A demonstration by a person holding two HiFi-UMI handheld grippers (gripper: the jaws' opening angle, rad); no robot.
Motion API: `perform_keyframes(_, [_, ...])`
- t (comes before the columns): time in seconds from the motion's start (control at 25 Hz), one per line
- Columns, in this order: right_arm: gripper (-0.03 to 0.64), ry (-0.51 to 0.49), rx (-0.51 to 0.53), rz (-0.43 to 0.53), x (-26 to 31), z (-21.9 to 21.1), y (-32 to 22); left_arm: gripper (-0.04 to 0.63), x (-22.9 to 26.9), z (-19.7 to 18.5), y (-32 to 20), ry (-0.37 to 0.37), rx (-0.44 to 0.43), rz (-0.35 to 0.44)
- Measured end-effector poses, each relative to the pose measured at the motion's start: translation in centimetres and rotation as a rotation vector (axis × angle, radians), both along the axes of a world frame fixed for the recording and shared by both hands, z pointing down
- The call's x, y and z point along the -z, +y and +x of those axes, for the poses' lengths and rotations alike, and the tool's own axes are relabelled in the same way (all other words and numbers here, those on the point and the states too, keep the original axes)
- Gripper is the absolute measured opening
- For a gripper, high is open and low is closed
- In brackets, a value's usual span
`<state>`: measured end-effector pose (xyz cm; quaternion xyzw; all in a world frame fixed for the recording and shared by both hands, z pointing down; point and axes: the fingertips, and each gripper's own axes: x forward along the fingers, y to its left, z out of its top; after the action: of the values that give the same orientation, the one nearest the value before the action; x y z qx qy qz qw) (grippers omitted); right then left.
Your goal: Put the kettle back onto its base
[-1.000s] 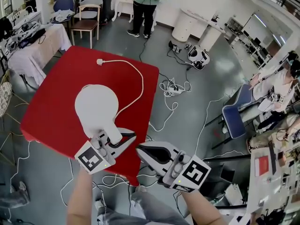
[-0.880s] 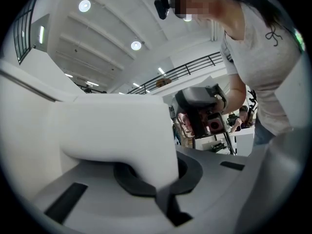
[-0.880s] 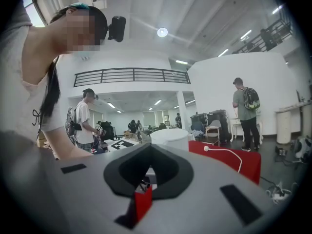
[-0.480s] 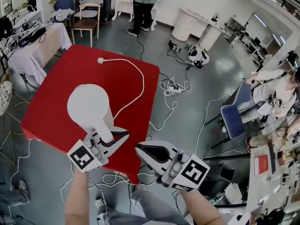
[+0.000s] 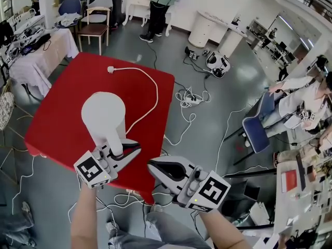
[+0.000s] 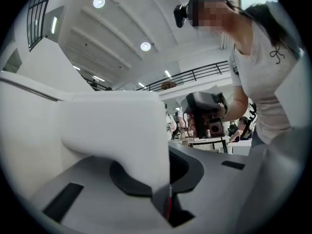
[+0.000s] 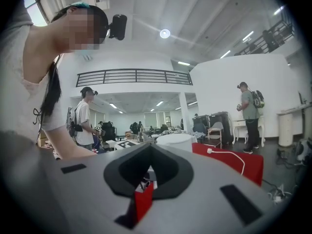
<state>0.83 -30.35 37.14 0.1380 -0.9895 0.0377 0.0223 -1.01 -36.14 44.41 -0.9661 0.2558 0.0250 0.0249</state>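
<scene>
A white kettle (image 5: 102, 113), seen from above, stands on the red table (image 5: 57, 118). Whatever is under it is hidden. A white cord (image 5: 150, 95) runs out from beneath it to a loose plug (image 5: 110, 69). My left gripper (image 5: 129, 150) points level and holds the kettle's handle (image 5: 115, 144) between its jaws, which are opening. The white handle (image 6: 117, 140) fills the left gripper view. My right gripper (image 5: 151, 166) hovers shut and empty off the table's near corner. Its view shows the kettle (image 7: 175, 141) and the plug (image 7: 210, 150) ahead.
Cables and a power strip (image 5: 191, 98) lie on the grey floor to the right of the table. A blue chair (image 5: 258, 128) stands further right and a wooden chair (image 5: 96, 29) behind. People stand at the back and the right. A cluttered table (image 5: 36, 45) is at the back left.
The kettle keeps its spot on the red table, with the left gripper still at the handle. The head view shifted a little. The right gripper has not moved.
</scene>
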Motion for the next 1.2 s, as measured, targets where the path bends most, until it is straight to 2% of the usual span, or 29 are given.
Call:
perform_keyframes(0.16, [0.008,-0.004,0.008,0.001,0.0,-0.5,0.4,0.100,-0.2,0.2,0.4,-0.013,-0.038,-0.023])
perform_keyframes(0.28, [0.008,-0.006,0.013,0.002,-0.1,-0.6,0.8,0.101,-0.6,0.1,0.3,-0.034,-0.008,-0.044])
perform_keyframes(0.4, [0.008,-0.007,0.014,0.001,0.0,-0.7,0.8,0.101,-0.8,-0.6,0.0,-0.059,0.061,-0.037])
perform_keyframes(0.6, [0.008,-0.013,0.018,0.000,0.0,-1.1,1.0,0.100,-1.3,-3.2,-0.1,-0.110,0.242,0.012])
perform_keyframes(0.76, [0.008,-0.023,0.027,0.002,0.1,-1.0,1.6,0.100,-1.8,-5.0,0.7,-0.135,0.315,0.008])
perform_keyframes(0.92, [0.008,-0.026,0.031,0.001,0.3,-1.3,2.1,0.103,-1.6,-6.2,1.5,-0.124,0.281,-0.010])
perform_keyframes(1.08, [0.008,-0.030,0.032,-0.002,0.3,-1.8,2.5,0.159,-1.5,-8.7,2.2,-0.067,0.241,-0.043])
perform_keyframes(1.2, [0.008,-0.028,0.039,-0.006,0.1,-2.1,2.9,0.169,-1.6,-10.4,3.3,-0.069,0.250,-0.043])
